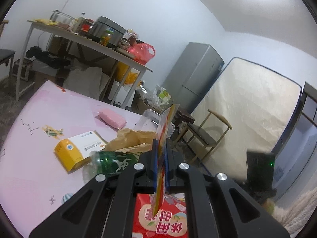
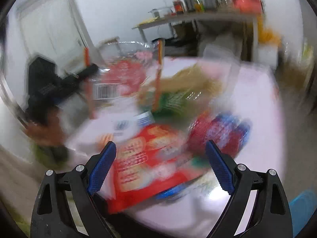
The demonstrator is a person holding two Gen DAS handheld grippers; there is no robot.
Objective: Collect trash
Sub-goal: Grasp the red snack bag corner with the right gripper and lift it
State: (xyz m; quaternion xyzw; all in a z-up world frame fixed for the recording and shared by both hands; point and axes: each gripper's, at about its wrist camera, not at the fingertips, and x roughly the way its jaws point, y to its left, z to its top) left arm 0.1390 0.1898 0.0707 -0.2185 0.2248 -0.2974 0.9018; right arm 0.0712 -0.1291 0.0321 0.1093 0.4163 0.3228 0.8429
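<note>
Left wrist view: the left gripper (image 1: pixel 160 154) pinches a flat red-and-yellow snack wrapper (image 1: pixel 165 130) edge-on above the pink table (image 1: pixel 29 138). A yellow carton (image 1: pixel 75 154), green plastic bottle (image 1: pixel 113 161) and crumpled brown paper bag (image 1: pixel 130 138) await collecting. The right gripper (image 2: pixel 160 164) hovers spread over a red packet (image 2: pixel 146 158).

tablecloth (image 1: pixel 39 178) showing pale pink with small flower prints | box (image 1: pixel 73 154) showing yellow and white | bottle (image 1: pixel 113 161) showing green with white lettering | sponge (image 1: pixel 113 119) showing pink | snack packet (image 1: pixel 164 222) showing red with white characters | paper bag (image 1: pixel 130 138) showing brown
</note>
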